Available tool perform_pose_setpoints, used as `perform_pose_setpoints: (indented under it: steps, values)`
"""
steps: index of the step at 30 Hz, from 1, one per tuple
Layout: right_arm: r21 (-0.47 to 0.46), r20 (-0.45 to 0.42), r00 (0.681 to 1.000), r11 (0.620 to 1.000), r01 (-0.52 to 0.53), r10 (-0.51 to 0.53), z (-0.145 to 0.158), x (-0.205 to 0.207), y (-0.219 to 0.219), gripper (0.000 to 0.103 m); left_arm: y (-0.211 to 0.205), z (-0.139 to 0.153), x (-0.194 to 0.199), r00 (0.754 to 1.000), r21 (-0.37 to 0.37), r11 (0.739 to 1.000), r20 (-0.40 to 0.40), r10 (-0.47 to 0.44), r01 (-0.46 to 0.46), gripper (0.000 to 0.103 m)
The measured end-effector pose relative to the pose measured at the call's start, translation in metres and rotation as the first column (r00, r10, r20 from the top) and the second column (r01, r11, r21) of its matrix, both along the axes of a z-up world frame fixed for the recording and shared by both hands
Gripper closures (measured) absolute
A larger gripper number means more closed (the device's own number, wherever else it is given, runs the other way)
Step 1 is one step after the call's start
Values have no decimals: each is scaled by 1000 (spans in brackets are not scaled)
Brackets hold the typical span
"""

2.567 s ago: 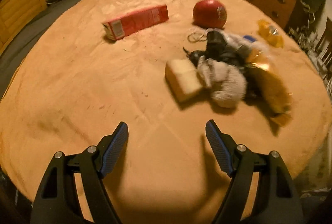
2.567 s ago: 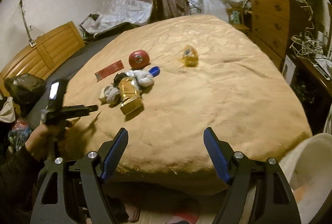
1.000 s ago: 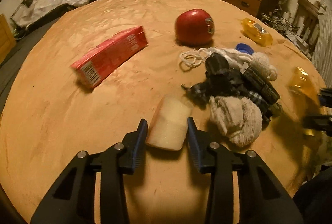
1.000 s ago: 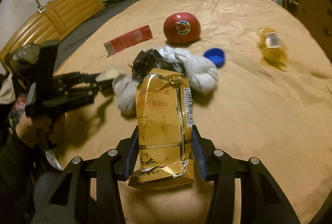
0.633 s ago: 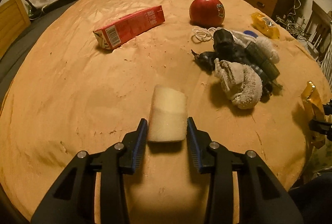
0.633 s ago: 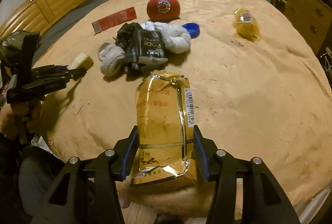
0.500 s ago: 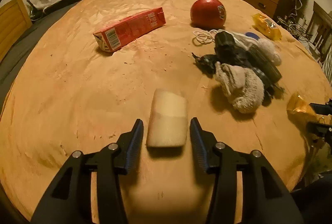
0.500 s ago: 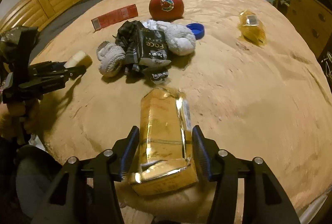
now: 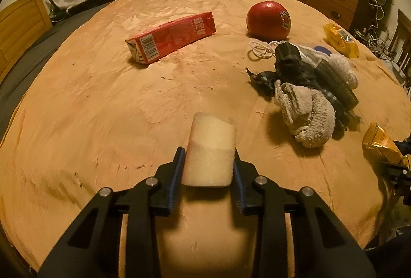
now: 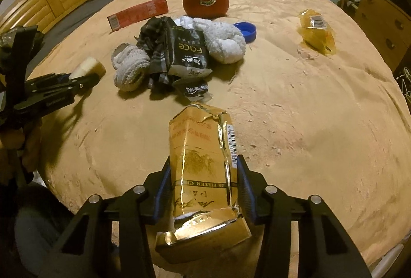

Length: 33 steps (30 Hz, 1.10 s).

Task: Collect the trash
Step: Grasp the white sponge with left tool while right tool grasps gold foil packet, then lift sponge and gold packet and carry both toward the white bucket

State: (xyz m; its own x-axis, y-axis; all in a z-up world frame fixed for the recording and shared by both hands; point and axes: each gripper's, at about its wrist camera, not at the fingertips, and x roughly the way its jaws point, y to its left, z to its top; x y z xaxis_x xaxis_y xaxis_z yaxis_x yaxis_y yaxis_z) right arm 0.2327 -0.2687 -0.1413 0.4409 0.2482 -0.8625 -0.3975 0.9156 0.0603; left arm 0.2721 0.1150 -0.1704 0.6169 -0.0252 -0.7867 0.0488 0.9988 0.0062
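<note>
Now | left claw [image 9: 208,164] is re-clamping on the foam block [image 9: 211,149] after loosening | right claw [image 10: 203,182] is closing again on the gold packet [image 10: 203,170] | both pieces are hanging over the bed [image 9: 102,103], ready for binning

pale foam block [image 9: 210,152] pinched upright | torn gold carton [image 10: 203,175] pinched, possibly cigarettes

We see our left tool [image 9: 208,167] has just squeezed shut on a yellow sponge [image 9: 211,152] above the bed [image 9: 90,110]. A red carton [image 9: 170,37] and a red ball [image 9: 268,19] lie farther back.
</note>
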Motion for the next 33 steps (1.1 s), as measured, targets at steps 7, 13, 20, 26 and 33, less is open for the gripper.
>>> perform_pose_setpoints:
  steps: [7,13,20,26,33]
  values:
    - [36,50,999,999,12,-14,11,-12,-3,56,-1,8,-11,1000,-1,1000,21,17,-17,71]
    - [86,157,986,996,37,-50,44,-34,-8,56,-13,34,-36,996,-4,1000,83,28,-28,72]
    - [147,288,952,987,65,-105,86,-62,-14,56,-41,78,-71,982,-25,999,185,35,-31,72]
    - [194,416,895,977,84,-160,125,-93,-20,56,-70,117,-100,951,-15,999,306,42,-39,71]
    - [225,546,812,970,94,-206,160,-131,-27,55,-95,152,-124,899,-10,999,435,51,-52,71]
